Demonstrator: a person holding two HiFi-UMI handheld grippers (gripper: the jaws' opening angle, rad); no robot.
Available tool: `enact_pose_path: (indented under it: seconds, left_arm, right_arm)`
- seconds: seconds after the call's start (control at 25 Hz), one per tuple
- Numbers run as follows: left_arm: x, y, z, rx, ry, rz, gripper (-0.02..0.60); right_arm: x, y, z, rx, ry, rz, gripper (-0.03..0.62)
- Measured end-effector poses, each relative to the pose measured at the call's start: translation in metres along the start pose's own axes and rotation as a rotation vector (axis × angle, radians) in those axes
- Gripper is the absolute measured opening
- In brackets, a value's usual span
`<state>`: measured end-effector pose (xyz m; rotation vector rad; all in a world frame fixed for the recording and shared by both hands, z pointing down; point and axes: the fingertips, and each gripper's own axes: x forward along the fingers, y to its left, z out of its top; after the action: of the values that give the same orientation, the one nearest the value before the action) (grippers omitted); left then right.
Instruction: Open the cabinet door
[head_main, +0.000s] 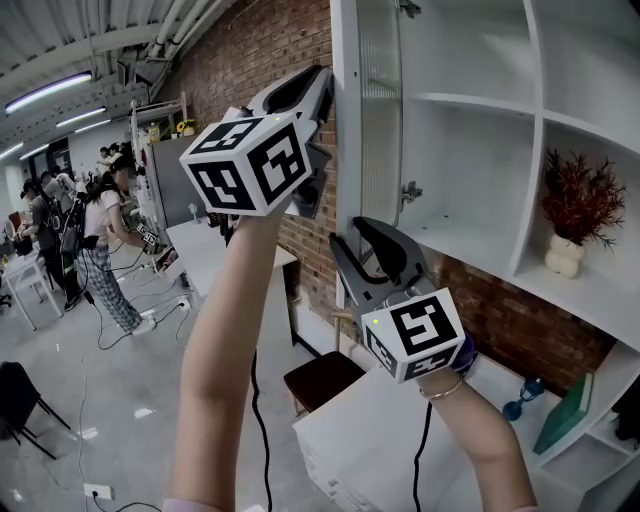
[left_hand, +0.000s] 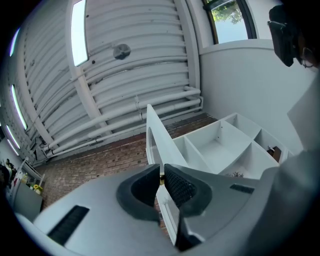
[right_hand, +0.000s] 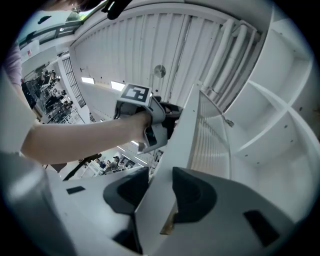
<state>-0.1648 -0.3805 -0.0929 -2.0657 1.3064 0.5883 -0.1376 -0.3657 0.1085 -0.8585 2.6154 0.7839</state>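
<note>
The white cabinet door (head_main: 347, 120) stands swung out from the open shelving (head_main: 470, 100), seen almost edge-on, with its ribbed pane (head_main: 380, 110) facing the shelves. My left gripper (head_main: 322, 105) is high on the door's outer edge. In the left gripper view the door (left_hand: 159, 140) rises beyond the left gripper (left_hand: 162, 181), whose pads are nearly together on a small brass knob. My right gripper (head_main: 366, 238) is at the door's lower corner. In the right gripper view the door (right_hand: 200, 135) fills the gap of the right gripper (right_hand: 155, 192), touching both pads.
A white vase with a red plant (head_main: 575, 215) stands on a shelf at the right. A blue item (head_main: 522, 398) and a teal book (head_main: 565, 415) lie lower right. A brown stool (head_main: 325, 380) and white table (head_main: 380, 440) are below; people (head_main: 105, 240) stand far left.
</note>
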Motion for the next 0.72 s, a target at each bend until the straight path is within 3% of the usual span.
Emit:
enact_pose_path:
  seconds: [0.72]
  left_arm:
    - [-0.010,0.086,-0.024,0.028,0.033,0.135,0.002]
  right_arm:
    - [0.069,0.024,-0.027,0.022,-0.030,0.063,0.133]
